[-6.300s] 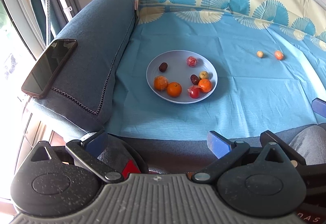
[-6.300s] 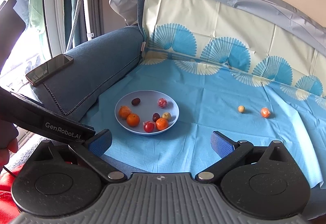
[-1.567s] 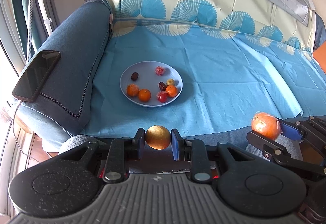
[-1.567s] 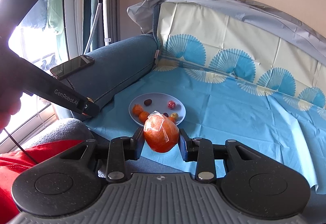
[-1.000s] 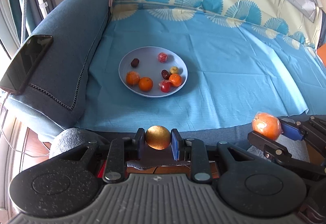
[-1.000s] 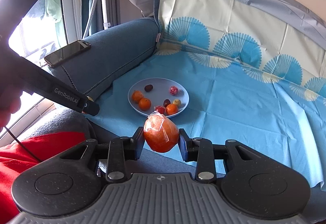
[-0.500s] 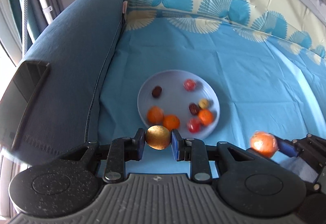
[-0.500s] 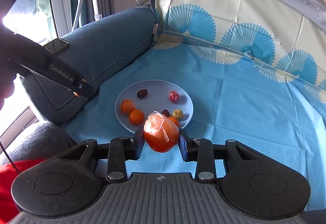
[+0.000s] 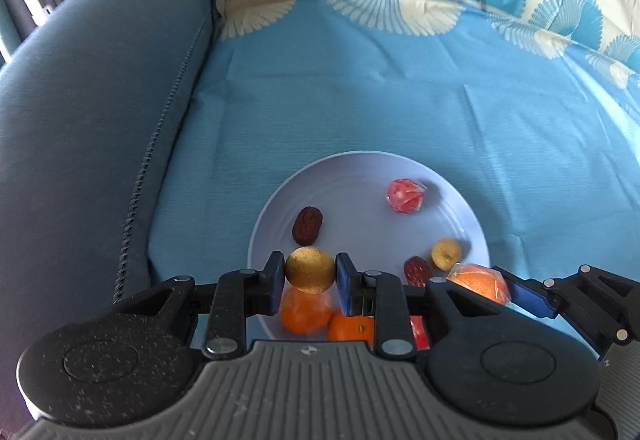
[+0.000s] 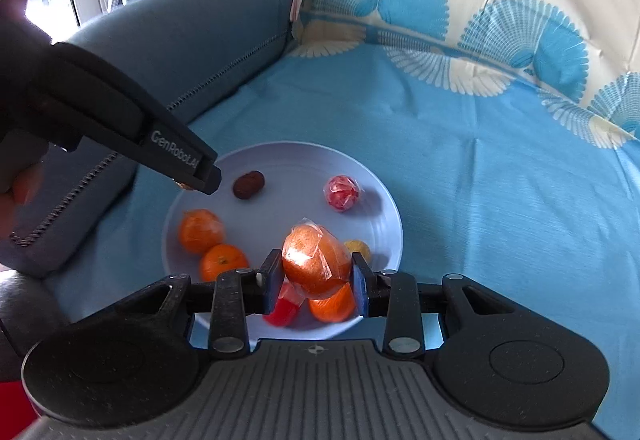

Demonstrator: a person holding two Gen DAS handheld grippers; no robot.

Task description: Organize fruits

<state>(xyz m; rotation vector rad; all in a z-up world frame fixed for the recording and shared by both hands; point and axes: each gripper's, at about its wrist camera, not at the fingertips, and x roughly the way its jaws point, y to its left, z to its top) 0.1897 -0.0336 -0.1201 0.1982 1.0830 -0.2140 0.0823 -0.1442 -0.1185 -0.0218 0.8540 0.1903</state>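
White "GenRobot.AI" lettering point(image 10: 173, 155) on left hand-held gripper point(image 9: 310, 277) — clenched round golden fruit point(image 9: 309, 269).

Fruit crowds the plate's point(image 10: 384, 195) near half; its far middle lies bare.

One pale blue plate point(image 10: 384, 207) lies beyond the gripper fingers. On it:

- three bare oranges point(image 10: 200, 231)
- two dark red dates point(image 9: 307, 226)
- two red wrapped fruits point(image 10: 342, 191)
- one small yellow fruit point(image 9: 446, 254)

Between gripper fingers:

- one golden-brown round fruit point(image 9: 310, 270)
- one plastic-wrapped orange point(image 10: 316, 266)
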